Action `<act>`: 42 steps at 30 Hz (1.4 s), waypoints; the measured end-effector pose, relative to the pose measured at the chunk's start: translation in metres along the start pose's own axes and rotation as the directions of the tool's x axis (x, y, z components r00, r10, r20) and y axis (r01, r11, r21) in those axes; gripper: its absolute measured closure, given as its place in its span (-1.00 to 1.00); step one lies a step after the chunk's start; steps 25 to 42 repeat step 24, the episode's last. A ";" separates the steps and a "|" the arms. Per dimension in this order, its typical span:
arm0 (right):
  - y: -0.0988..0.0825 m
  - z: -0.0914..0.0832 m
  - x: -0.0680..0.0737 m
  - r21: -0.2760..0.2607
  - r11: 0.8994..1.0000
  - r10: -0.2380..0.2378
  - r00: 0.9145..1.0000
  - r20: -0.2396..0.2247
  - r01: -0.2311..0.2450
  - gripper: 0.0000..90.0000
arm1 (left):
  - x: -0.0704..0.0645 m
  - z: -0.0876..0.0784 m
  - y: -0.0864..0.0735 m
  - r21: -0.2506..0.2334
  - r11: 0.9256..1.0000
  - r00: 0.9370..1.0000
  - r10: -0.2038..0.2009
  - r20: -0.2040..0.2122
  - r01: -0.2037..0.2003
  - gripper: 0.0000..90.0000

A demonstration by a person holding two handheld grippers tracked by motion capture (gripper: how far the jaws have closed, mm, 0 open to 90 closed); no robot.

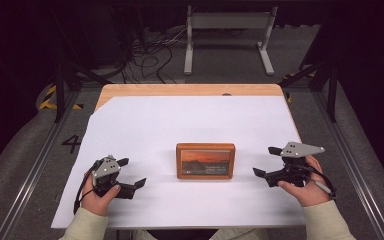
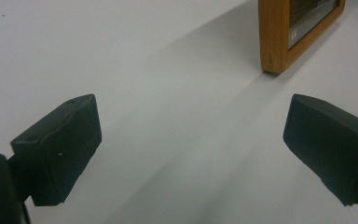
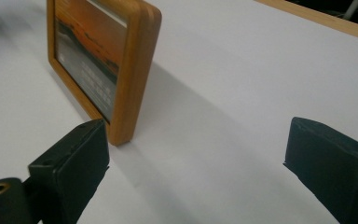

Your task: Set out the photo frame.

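Observation:
A wooden picture frame with an orange sunset picture stands upright in the middle of the white sheet. My left gripper rests on the sheet to the frame's left, open, with nothing between its jaws. In the left gripper view, the frame's corner shows far ahead at the upper right. My right gripper sits to the frame's right, also open and empty. In the right gripper view, the frame stands just beyond the left jaw, apart from it.
The white sheet covers a wooden table whose far edge shows. Behind the table a grey metal stand and tangled cables lie on the floor. A painted "4" marks the floor at the left.

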State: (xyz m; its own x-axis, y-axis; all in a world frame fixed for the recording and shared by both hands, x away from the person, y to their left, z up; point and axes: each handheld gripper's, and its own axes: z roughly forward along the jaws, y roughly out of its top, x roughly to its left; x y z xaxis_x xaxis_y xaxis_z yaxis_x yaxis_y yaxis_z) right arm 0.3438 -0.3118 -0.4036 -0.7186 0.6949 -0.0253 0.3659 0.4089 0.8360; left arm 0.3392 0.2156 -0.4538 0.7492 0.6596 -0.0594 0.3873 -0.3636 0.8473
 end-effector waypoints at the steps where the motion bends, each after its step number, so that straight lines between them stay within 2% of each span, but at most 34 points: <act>1: -0.004 0.001 0.000 -0.004 1.000 0.008 1.000 -0.001 -0.008 -0.85 | 0.000 0.000 0.000 -0.001 1.000 1.000 -0.001 0.000 0.001 -0.89; 8: -0.031 0.007 0.006 -0.033 0.999 0.028 1.000 0.007 -0.028 -0.85 | 0.002 0.001 0.001 -0.008 1.000 1.000 0.013 0.000 -0.013 -0.89; 10: -0.036 0.009 0.007 -0.039 0.999 0.029 1.000 0.009 -0.029 -0.85 | 0.002 0.002 0.001 -0.006 1.000 1.000 0.001 0.006 -0.001 -0.89; 17: -0.047 0.014 0.003 0.006 0.999 0.052 0.998 0.021 -0.052 -0.87 | 0.002 0.007 0.002 0.006 1.000 1.000 -0.004 0.012 0.004 -0.89; 42: -0.048 0.012 0.001 0.010 0.998 0.060 0.998 0.033 -0.060 -0.87 | 0.002 0.009 0.003 0.015 1.000 1.000 -0.010 0.010 0.010 -0.89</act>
